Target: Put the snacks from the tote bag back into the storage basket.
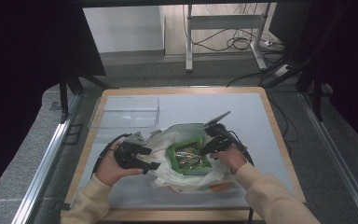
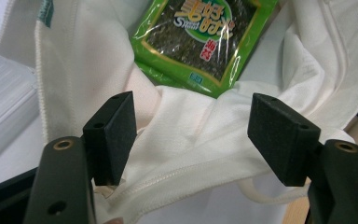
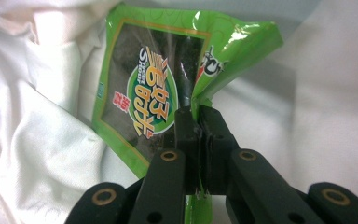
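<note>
- Right tongs (image 3: 199, 122) pinch the green snack packet's (image 3: 142, 93) edge, at 3 o'clock of the white cloth bag (image 1: 168, 140).
- Left tongs (image 2: 193, 135) spread, straddling the bag's rim at 9 o'clock.

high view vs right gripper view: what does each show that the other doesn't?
High view alone: the clear plastic tray at the table's far left, and the left hand-held gripper at the white cloth bag's edge. Right gripper view alone: its jaws clamped on the packet's crumpled edge. Both: the green seaweed snack packet on the bag, and the right hand-held gripper.
</note>
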